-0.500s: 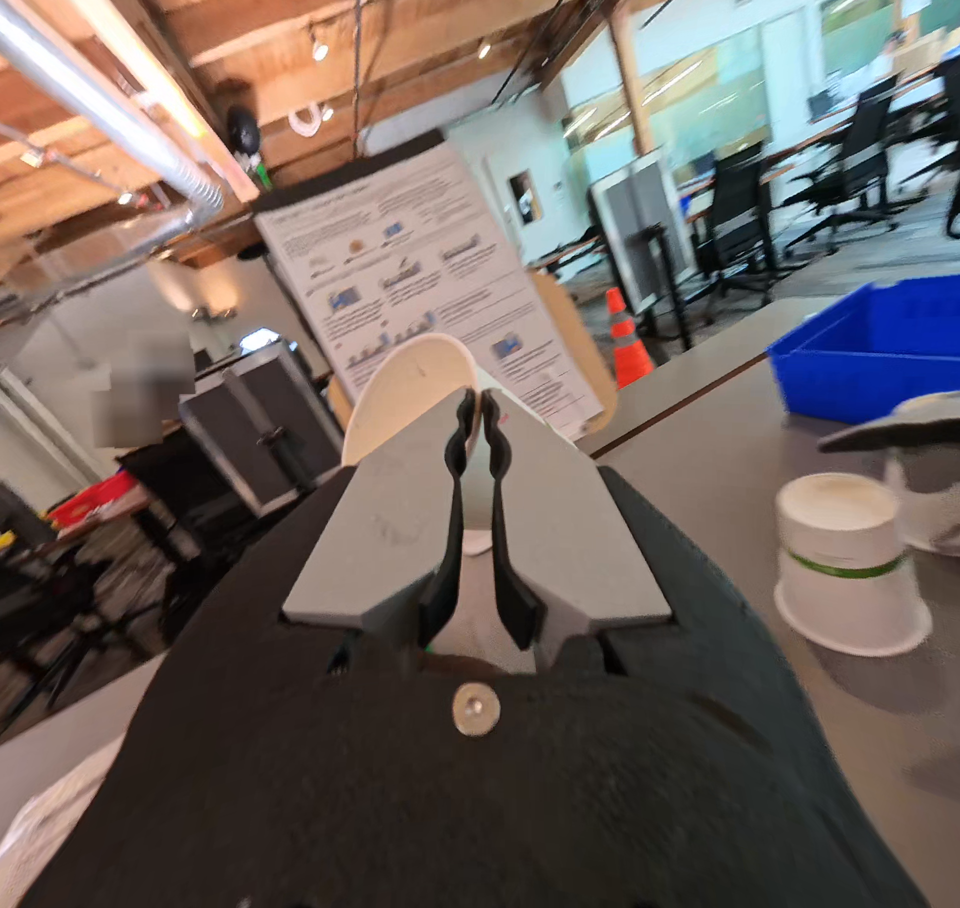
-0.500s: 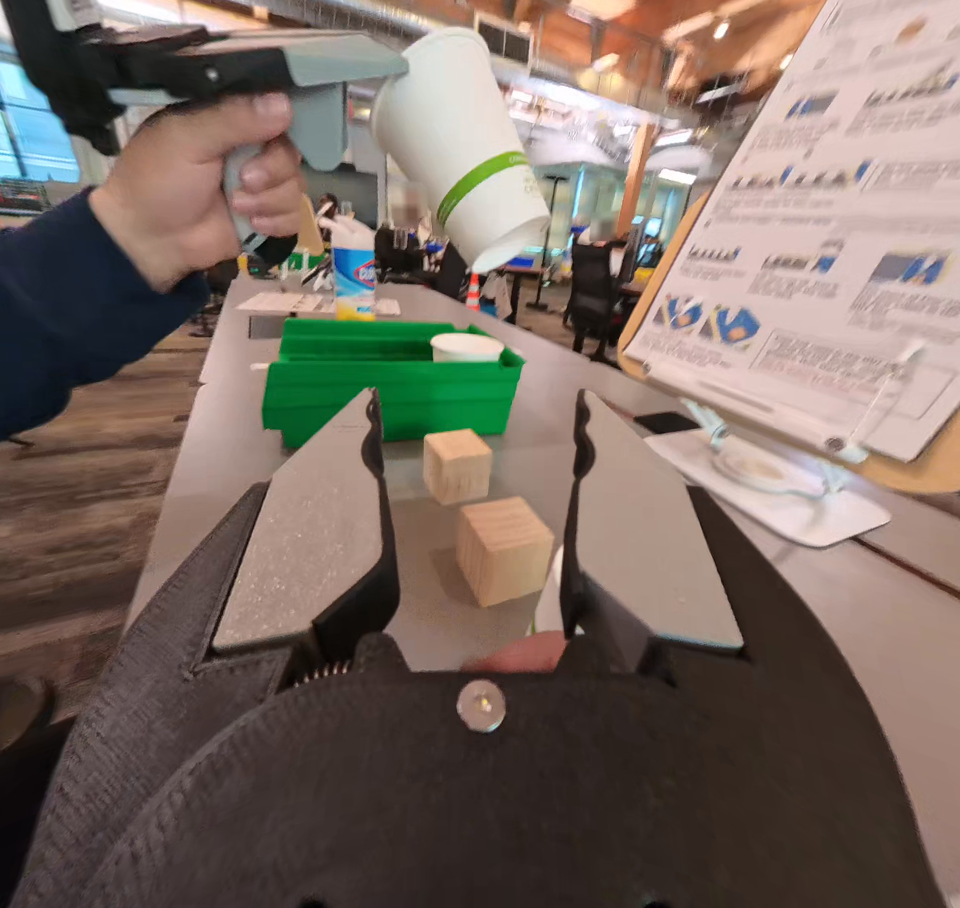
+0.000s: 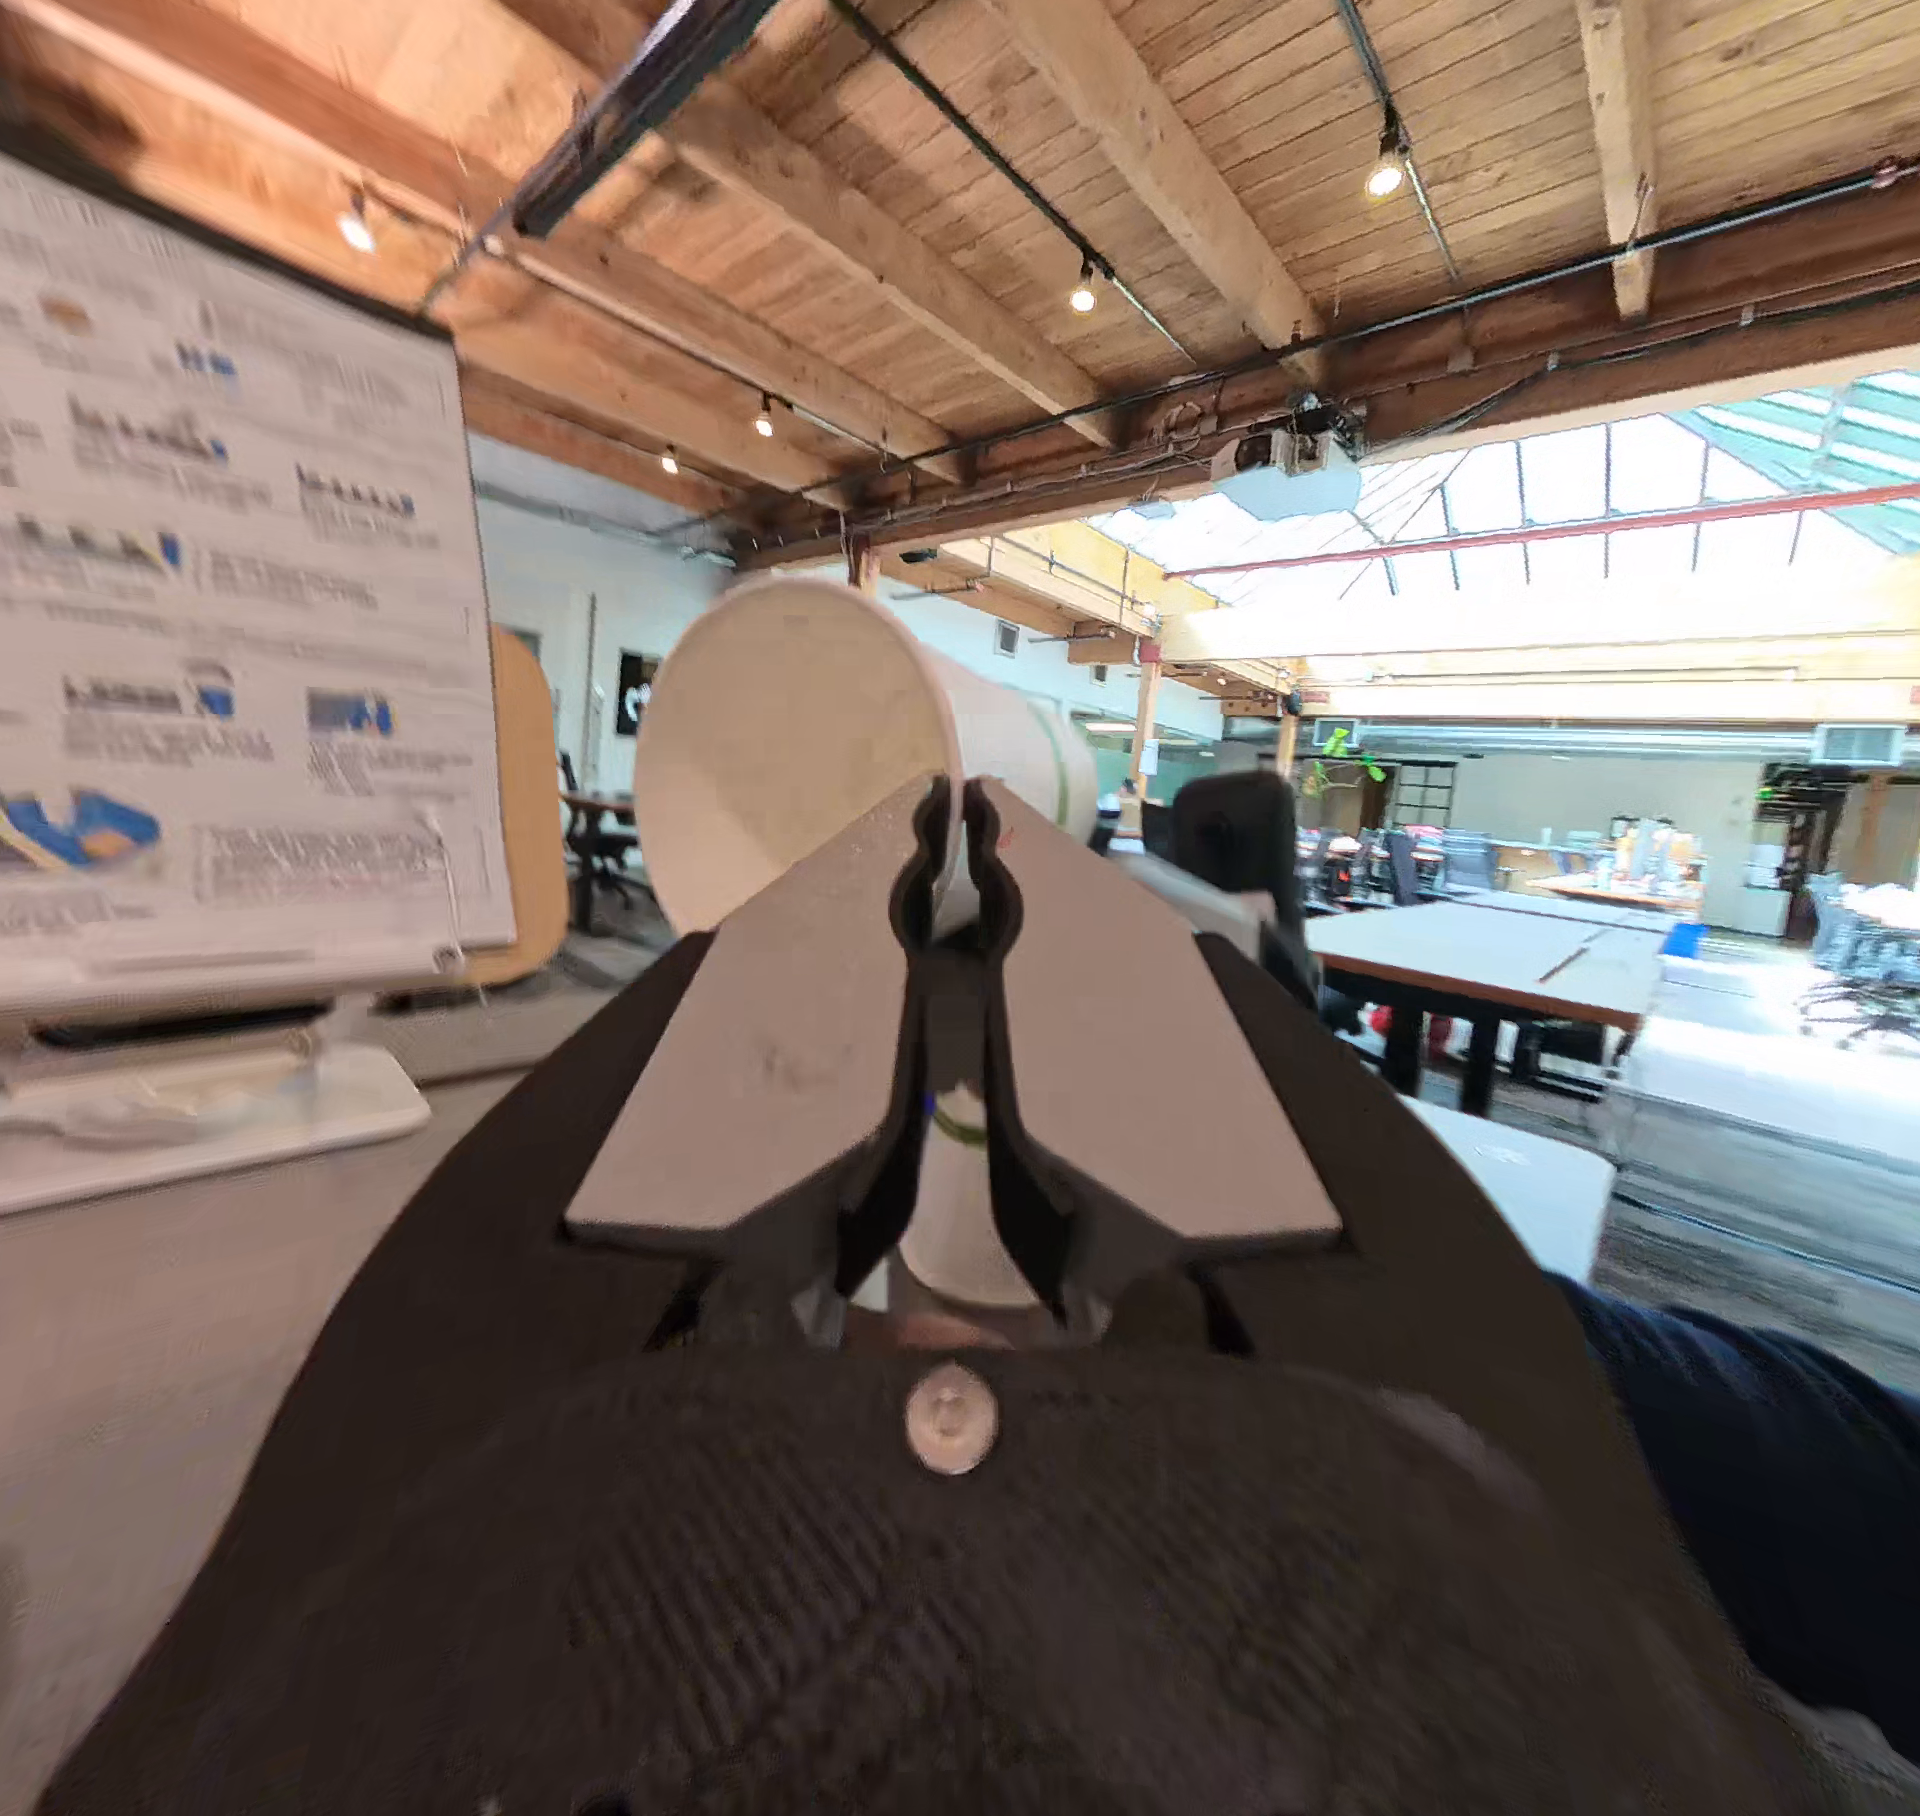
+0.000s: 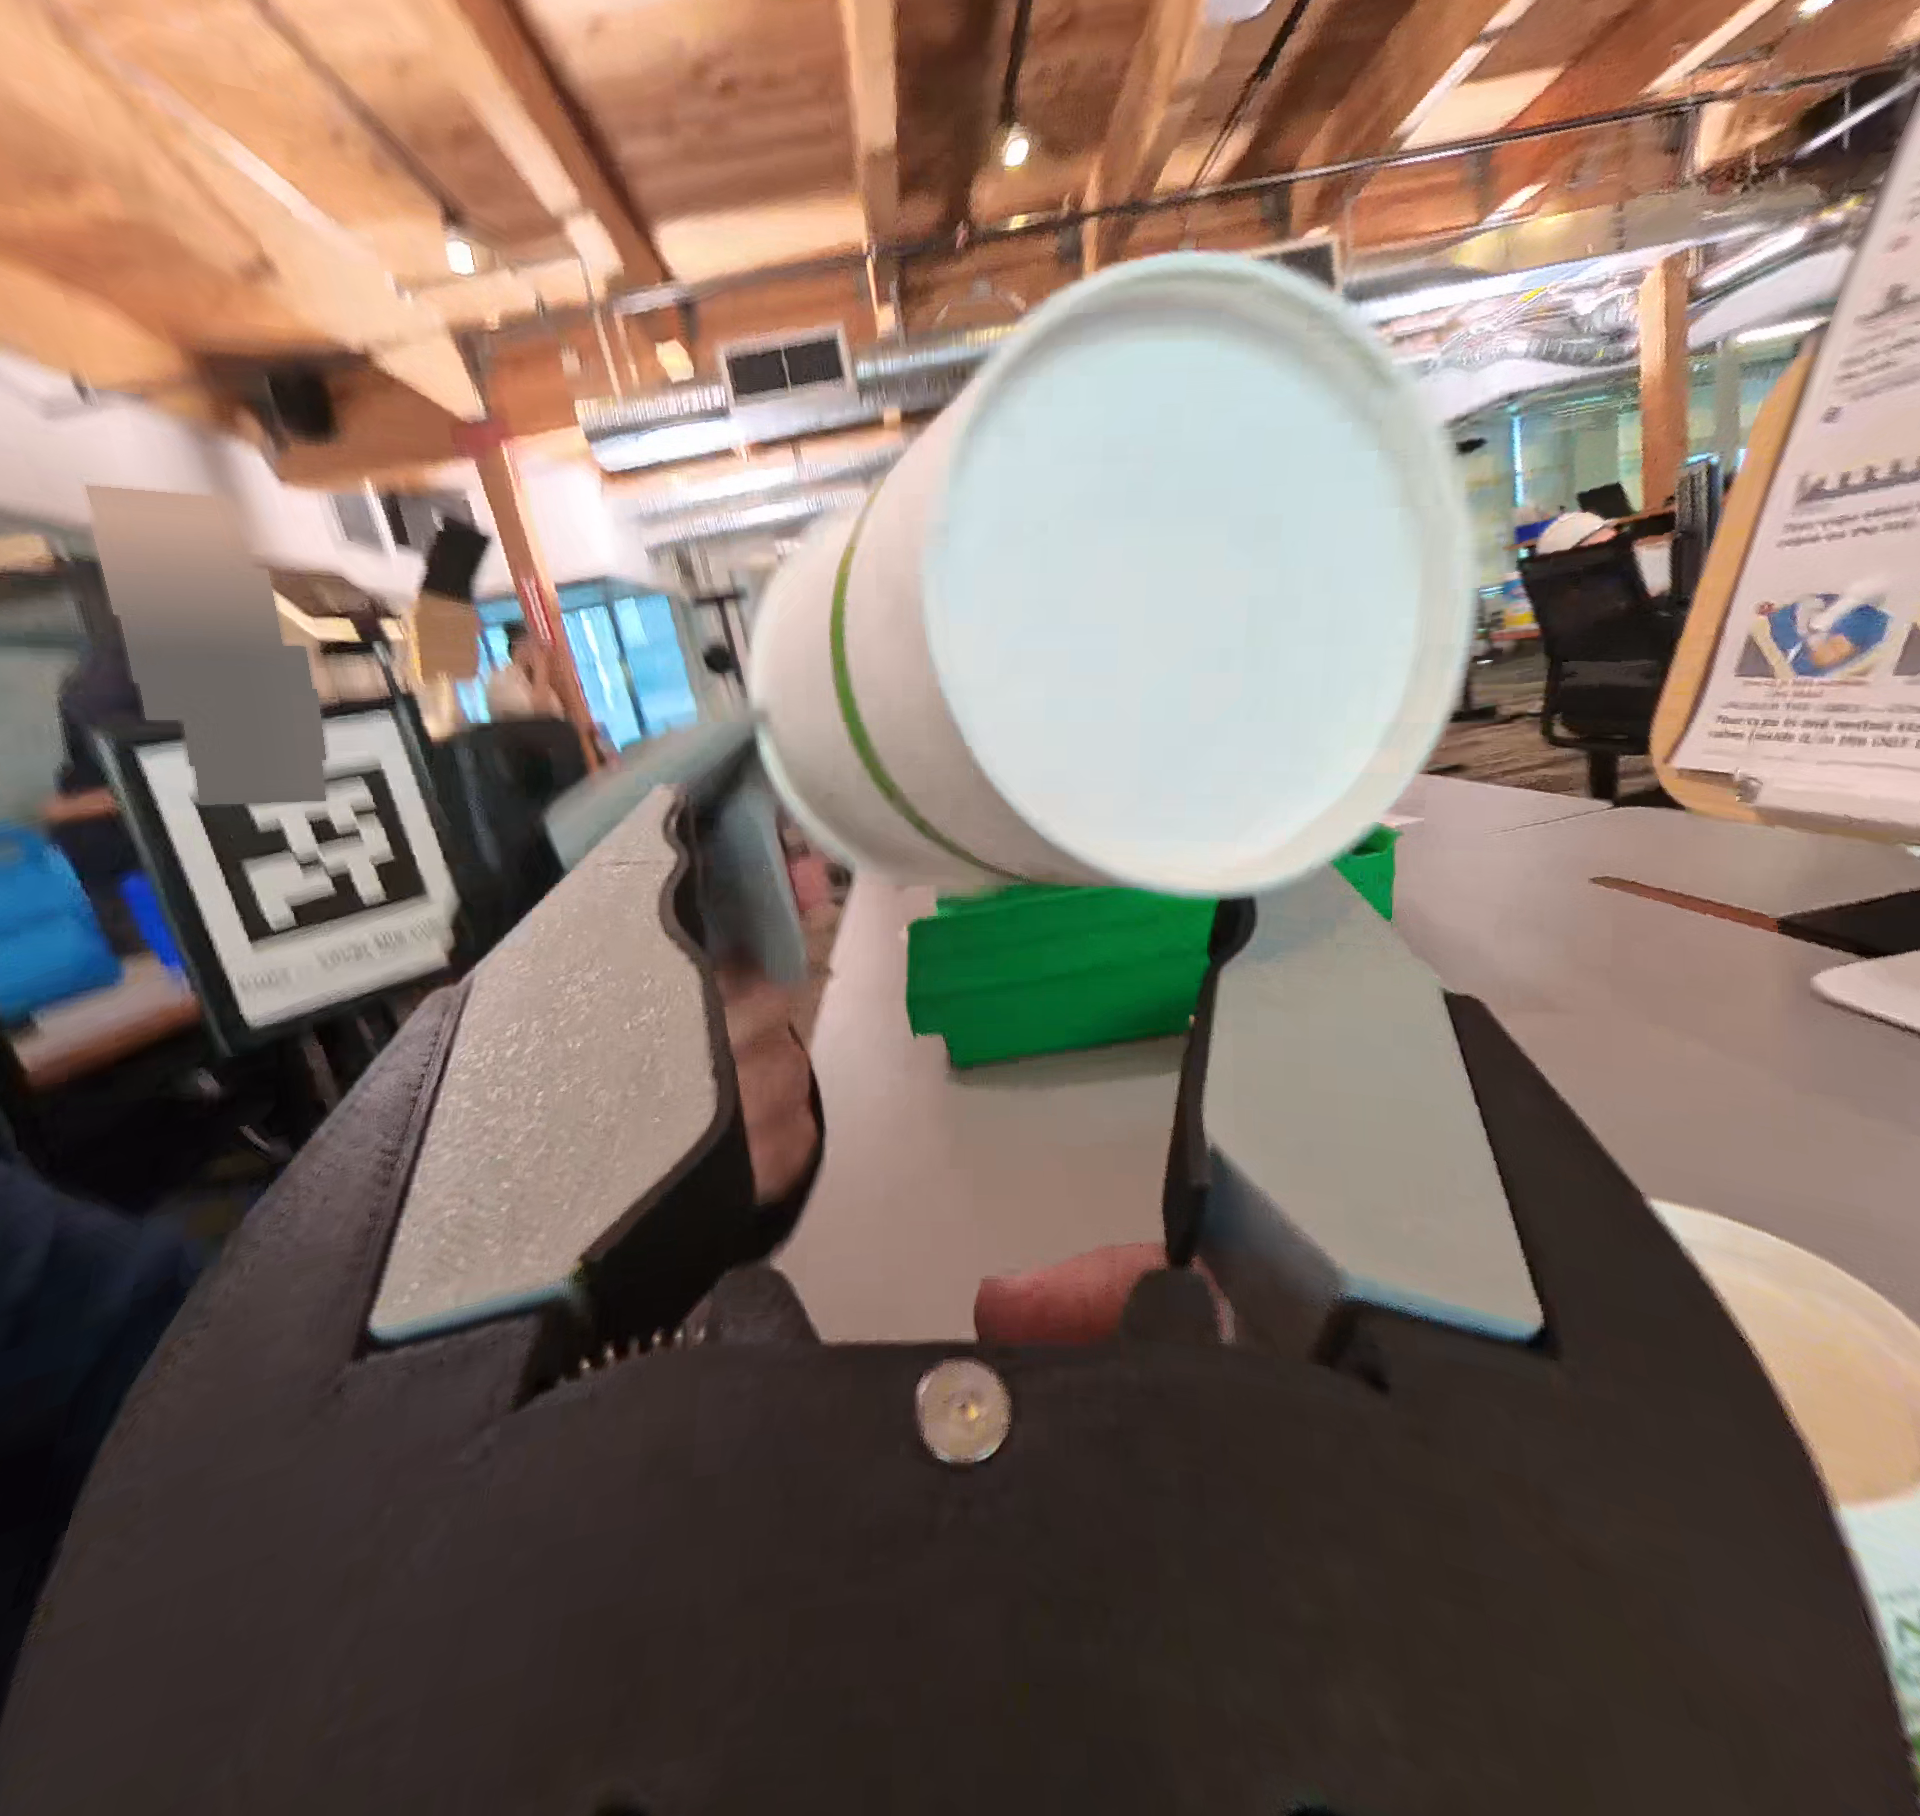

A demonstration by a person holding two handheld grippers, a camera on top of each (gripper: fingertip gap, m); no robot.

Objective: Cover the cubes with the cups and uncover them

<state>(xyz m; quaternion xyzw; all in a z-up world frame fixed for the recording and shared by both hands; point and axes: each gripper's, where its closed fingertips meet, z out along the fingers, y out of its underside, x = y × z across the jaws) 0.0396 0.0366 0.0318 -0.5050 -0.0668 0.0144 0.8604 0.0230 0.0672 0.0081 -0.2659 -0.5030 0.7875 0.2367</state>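
The left gripper [image 3: 954,810] pinches the rim of a white cup [image 3: 790,738] with a green band, held in the air on its side, mouth toward the left camera; the right gripper [image 4: 956,893] gapes wide just below the cup's base, gripping nothing; a green bin [image 4: 1049,966] sits on the table [image 4: 1662,1018] behind.

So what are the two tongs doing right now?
Left tongs: closed, pinching the wall of a white paper cup.
Right tongs: open, holding nothing.
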